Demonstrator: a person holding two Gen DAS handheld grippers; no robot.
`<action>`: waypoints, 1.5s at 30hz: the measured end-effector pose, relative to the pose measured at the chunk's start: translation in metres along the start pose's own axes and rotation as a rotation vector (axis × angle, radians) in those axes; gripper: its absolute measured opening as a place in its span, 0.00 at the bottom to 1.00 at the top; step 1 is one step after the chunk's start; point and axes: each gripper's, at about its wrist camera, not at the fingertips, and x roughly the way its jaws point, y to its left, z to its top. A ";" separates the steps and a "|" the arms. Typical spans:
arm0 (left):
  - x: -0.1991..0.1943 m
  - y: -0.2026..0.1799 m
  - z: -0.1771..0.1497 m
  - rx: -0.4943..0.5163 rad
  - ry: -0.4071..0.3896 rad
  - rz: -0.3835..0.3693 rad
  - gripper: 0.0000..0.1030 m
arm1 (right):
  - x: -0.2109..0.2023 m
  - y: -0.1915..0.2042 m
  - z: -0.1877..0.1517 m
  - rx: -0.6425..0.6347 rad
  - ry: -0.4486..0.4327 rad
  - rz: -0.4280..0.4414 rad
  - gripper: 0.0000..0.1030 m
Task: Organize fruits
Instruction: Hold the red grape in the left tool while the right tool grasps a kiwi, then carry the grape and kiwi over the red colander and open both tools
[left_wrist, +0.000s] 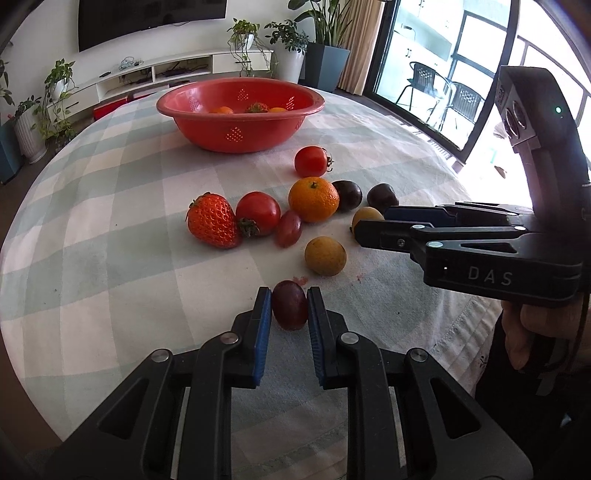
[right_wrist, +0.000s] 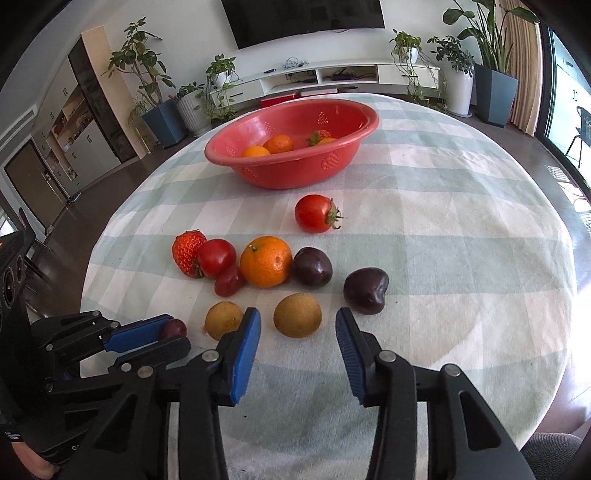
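Note:
My left gripper (left_wrist: 290, 300) is shut on a dark red grape (left_wrist: 290, 314) low over the checked tablecloth; the right wrist view shows the same grape (right_wrist: 174, 328) in the left gripper (right_wrist: 168, 334). My right gripper (right_wrist: 298, 332) stands open around a yellow-brown round fruit (right_wrist: 297, 315), its blue pads (right_wrist: 246, 343) clear of it. In the left wrist view the right gripper (left_wrist: 371, 223) partly hides that fruit (left_wrist: 365, 215). A red colander bowl (right_wrist: 295, 173) at the back holds oranges and a strawberry.
Loose on the cloth: a strawberry (right_wrist: 187, 254), two tomatoes (right_wrist: 316, 214), a small red grape (right_wrist: 229, 282), an orange (right_wrist: 266, 261), two dark plums (right_wrist: 365, 291), and a second yellow-brown fruit (right_wrist: 222, 319). The round table's edge (right_wrist: 546, 406) curves close on the right.

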 end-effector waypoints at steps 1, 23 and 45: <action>0.000 0.001 0.000 -0.003 -0.001 -0.002 0.17 | 0.003 0.001 0.000 -0.004 0.007 0.000 0.44; -0.013 0.009 0.005 -0.038 -0.039 -0.023 0.17 | -0.018 0.005 -0.002 -0.058 -0.052 -0.015 0.31; -0.041 0.057 0.134 -0.001 -0.183 0.026 0.17 | -0.071 -0.041 0.105 -0.040 -0.272 -0.049 0.31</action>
